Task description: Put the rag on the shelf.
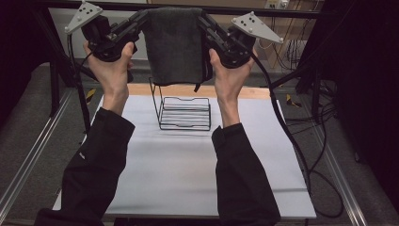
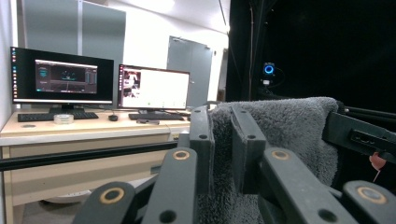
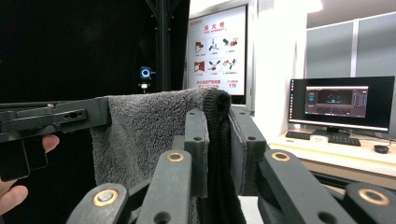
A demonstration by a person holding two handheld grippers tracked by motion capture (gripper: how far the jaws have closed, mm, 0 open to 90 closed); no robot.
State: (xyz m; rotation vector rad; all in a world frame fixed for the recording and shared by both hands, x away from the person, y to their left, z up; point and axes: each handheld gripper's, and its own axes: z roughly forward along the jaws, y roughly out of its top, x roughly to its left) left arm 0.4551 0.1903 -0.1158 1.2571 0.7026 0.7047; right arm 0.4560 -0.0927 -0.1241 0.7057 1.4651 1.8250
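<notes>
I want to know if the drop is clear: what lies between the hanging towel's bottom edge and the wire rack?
Nothing: in the high view the towel hangs above the wire rack with only open air between.

The high view is dim and slightly soft, with dark corners left and right; the pale tabletop [image 1: 188, 174] is the brightest area, and the rack [image 1: 184, 112] throws a faint shadow on it. In the left gripper view a ceiling light glares far up, the monitors [image 2: 100, 84] glow, and the near tool links are blurred. The right gripper view is black at left, bright at right, with a washed-out poster [image 3: 216, 49].
</notes>
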